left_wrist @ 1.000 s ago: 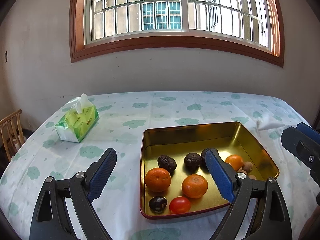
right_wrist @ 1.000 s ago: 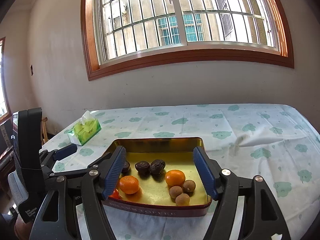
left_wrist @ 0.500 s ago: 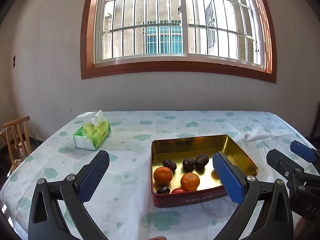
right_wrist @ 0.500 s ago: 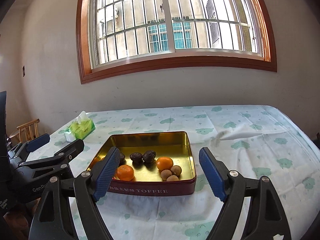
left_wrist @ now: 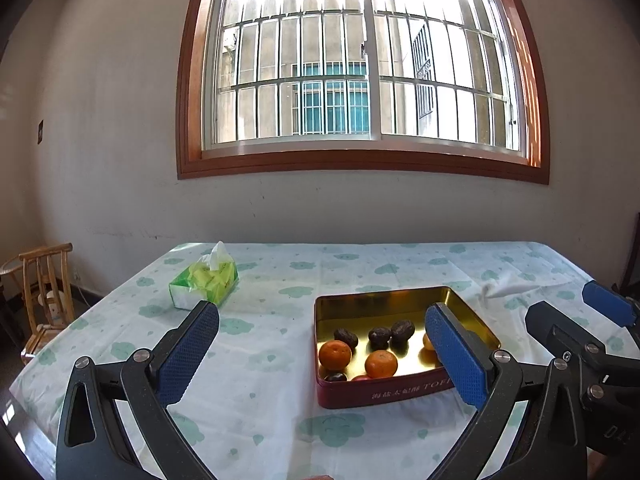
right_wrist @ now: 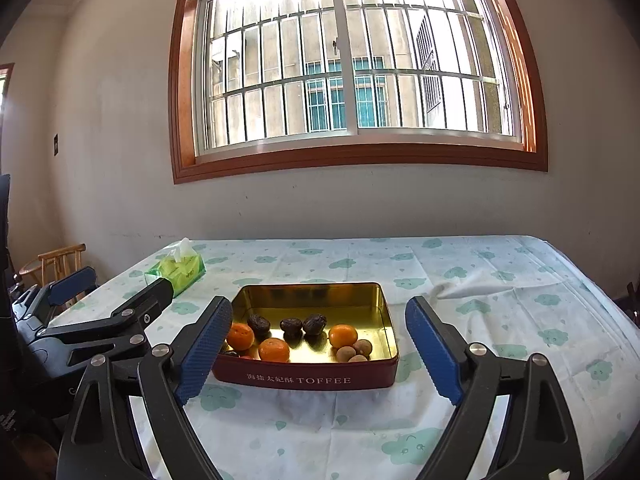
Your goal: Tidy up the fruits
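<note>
Covering the table, a pale cloud-print cloth (right_wrist: 500, 304) carries the red toffee tin (right_wrist: 316, 378) of fruit and a green tissue pack (right_wrist: 178, 272) under a barred window (right_wrist: 352, 64), while the left gripper (left_wrist: 320, 346) gapes wide and empty and the right gripper (right_wrist: 320, 340) is opening, pads clear of the tin.

Domestic room, likely a dining area. Evidence: bench (right_wrist: 500, 280) covered with a cloud-print cloth; tissue pack (right_wrist: 176, 270) at 10 o'clock; wooden chair (left_wrist: 46, 300) at 9 o'clock; barred, wood-framed window (right_wrist: 352, 68) at 12 o'clock, facing apartment blocks.
</note>
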Demonstrator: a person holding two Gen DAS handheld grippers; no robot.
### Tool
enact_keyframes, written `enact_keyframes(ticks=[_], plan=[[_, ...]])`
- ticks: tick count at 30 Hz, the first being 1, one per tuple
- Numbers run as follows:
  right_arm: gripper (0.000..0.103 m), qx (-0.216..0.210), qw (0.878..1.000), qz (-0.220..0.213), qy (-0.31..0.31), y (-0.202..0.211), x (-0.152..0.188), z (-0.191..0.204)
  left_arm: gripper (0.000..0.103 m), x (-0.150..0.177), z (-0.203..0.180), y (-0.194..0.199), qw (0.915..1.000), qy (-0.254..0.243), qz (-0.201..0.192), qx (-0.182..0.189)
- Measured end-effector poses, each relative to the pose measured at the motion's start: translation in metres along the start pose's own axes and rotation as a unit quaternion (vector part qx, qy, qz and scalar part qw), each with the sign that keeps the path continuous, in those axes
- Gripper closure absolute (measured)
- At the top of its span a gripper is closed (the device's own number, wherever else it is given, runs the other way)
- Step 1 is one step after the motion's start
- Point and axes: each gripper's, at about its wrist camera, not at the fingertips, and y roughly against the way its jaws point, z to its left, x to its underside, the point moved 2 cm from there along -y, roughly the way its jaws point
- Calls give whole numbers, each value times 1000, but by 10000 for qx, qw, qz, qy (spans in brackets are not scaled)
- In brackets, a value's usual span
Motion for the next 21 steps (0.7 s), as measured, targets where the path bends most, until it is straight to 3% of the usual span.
enact_keyframes(ticks=[21], plan=[[13,-1,9998,-140,128,14,-6,9,1,-5,7,17,9997,62,-221,-32]])
